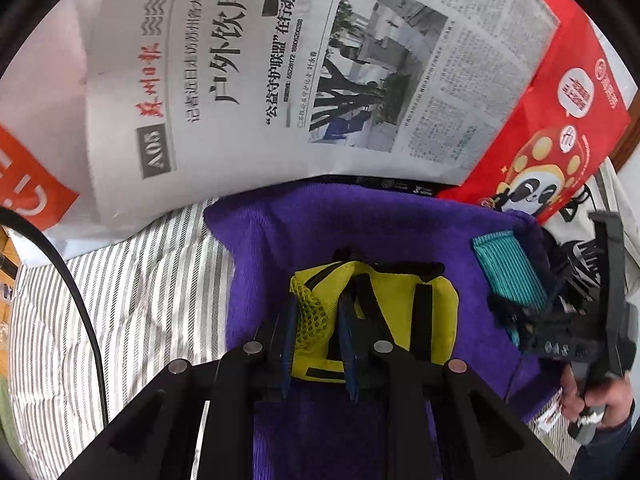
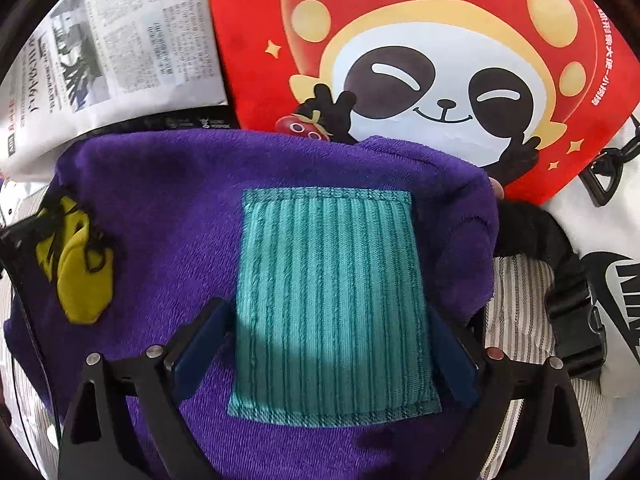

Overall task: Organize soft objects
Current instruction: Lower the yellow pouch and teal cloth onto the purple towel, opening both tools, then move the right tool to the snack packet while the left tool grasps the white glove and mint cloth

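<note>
A folded purple towel (image 1: 280, 240) lies on striped bedding (image 1: 140, 280). My left gripper (image 1: 320, 308) is shut on a yellow mesh pouch with black straps (image 1: 400, 308), which rests on the towel. A teal ribbed cloth (image 2: 332, 300) lies flat on the same towel (image 2: 160, 184). My right gripper (image 2: 328, 316) stands open around the cloth, one finger on each side of it. The left wrist view shows that gripper (image 1: 540, 300) at the right, over the teal cloth (image 1: 508, 268). The yellow pouch (image 2: 80, 280) appears at the left of the right wrist view.
A newspaper (image 1: 280, 80) and a red bag with a panda print (image 2: 400, 60) lie just beyond the towel. A white bag with a black logo (image 2: 616, 280) and a black buckled strap (image 2: 576, 300) sit to the right. A black cable (image 1: 80, 300) crosses the bedding at left.
</note>
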`<state>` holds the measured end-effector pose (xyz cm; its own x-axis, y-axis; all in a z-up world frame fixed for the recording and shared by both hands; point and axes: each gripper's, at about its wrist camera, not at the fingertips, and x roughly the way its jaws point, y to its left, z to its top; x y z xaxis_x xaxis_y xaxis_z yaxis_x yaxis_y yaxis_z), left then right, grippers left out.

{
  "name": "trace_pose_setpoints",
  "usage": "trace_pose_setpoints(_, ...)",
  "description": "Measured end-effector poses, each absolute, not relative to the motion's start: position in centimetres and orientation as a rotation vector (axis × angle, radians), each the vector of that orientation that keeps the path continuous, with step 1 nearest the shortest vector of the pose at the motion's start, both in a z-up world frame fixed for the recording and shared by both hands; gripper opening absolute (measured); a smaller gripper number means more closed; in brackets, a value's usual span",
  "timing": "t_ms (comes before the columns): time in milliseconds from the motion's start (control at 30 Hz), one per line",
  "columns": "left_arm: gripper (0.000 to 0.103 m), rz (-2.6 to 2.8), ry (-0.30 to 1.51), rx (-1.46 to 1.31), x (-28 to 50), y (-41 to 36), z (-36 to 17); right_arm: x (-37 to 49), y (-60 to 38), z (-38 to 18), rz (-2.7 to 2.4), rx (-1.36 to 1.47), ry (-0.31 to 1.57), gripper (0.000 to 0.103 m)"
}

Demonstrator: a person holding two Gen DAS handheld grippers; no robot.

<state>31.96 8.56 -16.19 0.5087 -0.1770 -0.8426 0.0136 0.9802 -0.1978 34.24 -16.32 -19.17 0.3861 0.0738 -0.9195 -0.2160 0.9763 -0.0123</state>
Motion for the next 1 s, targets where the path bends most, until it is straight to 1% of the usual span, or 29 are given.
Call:
trace_pose_setpoints(67, 0.019, -0.114, 1.034, -0.172, 32.5, 8.5, -16.3, 33.3, -16.2, -18.8, 0.199, -0.132, 1.161, 0.098)
trace_pose_setpoints(267, 0.021, -0.073, 1.052, -0.119, 33.6, 7.3, -17.2, 30.5, -18.2, -16.1, 0.176, -0.077, 1.114, 0.098)
trace_pose_setpoints(433, 0.023, -0.067, 1.057, -0.129, 33.5, 7.3, -17.7, 25.4, -21.5, -13.8, 0.157, 0.011, 1.064, 0.098)
trace_pose_setpoints(467, 0.025, -0.069, 1.058, -0.126, 33.5, 7.2, -17.7, 24.0, -21.4, -13.4, 0.148, 0.026, 1.057, 0.098)
trace_pose_setpoints(600, 0.043, -0.103, 1.066, -0.113, 33.5, 6.6, -17.8, 18.6, -24.1, -12.6, 0.108, 0.091, 1.055, 0.098)
trace_pose_setpoints(633, 0.045, -0.105, 1.068, -0.114, 33.7, 6.0, -17.8, 17.6, -24.7, -12.7, 0.093, 0.097, 1.06, 0.098)
trace_pose_setpoints(700, 0.053, -0.1, 1.076, -0.114, 33.5, 5.3, -17.7, 16.1, -25.9, -12.7, 0.059, 0.093, 1.067, 0.098)
trace_pose_setpoints(800, 0.059, -0.096, 1.079, -0.113, 32.8, 4.4, -17.4, 14.0, -26.8, -14.0, 0.028, 0.106, 1.101, 0.098)
trace_pose_setpoints(1000, 0.06, -0.081, 1.075, -0.144, 30.2, 3.9, -15.4, 12.9, -26.6, -15.8, 0.055, 0.165, 1.117, 0.098)
